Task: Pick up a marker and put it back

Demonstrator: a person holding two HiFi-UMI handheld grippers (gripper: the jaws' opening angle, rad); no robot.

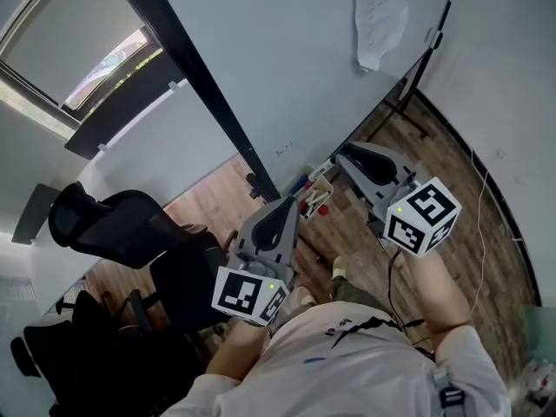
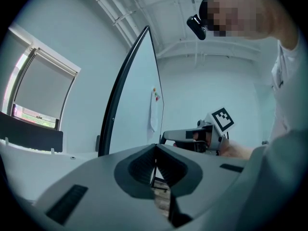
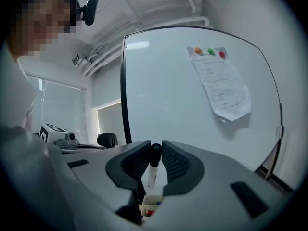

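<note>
Points cap-up in the right gripper view: a marker [image 3: 152,171], long axis near upright and leaning slightly, black cap at the jaw tips, the other end hanging down. Sits pinched at the cap in the right gripper [image 3: 155,145], jaws pressed on it from both sides. Hangs in that view just above a small white box [image 3: 151,199] with red and blue items inside, in front of the whiteboard [image 3: 183,100]. Carries, high on that board, a curled paper sheet [image 3: 222,88] under orange, green and red magnets. Looks plain: white barrel, black cap. Closes the left gripper [image 2: 155,149] on itself, jaw tips touching, off to the side near a black office chair [image 1: 122,224] on the wood floor [image 1: 434,137].
</note>
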